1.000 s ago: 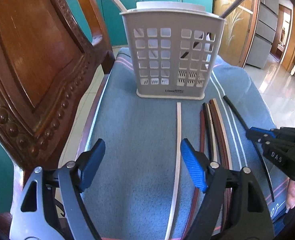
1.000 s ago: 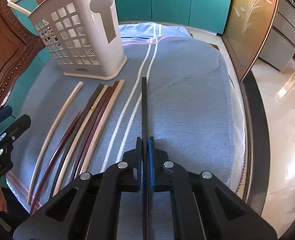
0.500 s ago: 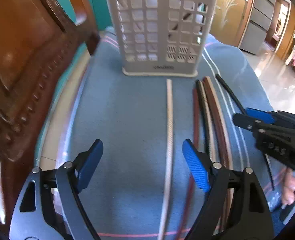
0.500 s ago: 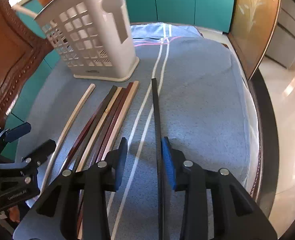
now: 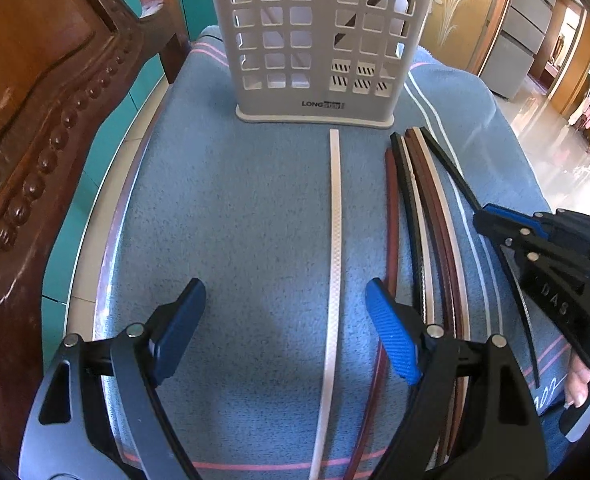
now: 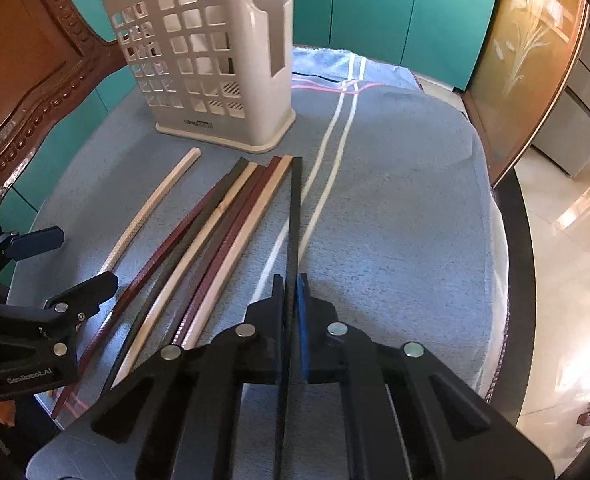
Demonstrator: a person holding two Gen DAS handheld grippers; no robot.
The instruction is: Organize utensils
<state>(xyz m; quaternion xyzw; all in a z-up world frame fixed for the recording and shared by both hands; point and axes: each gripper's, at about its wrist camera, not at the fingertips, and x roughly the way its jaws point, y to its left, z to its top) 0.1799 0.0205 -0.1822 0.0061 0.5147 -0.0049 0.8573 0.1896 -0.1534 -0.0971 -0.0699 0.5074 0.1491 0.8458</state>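
Observation:
A white slotted utensil basket stands upright on a blue towel, with sticks inside; it also shows in the right wrist view. A cream chopstick lies alone between the fingers of my open left gripper. Beside it lies a bundle of brown, black and cream chopsticks, also in the right wrist view. My right gripper is shut on a black chopstick that lies at the bundle's right edge. The right gripper shows in the left wrist view.
A carved wooden chair back stands close on the left. Teal cabinets are behind the table. The table's dark edge curves along the right, with tiled floor beyond. The towel has white stripes.
My right gripper opened around the black chopstick half a second ago and has shut on it again. My left gripper has moved forward and lower over the cream chopstick.

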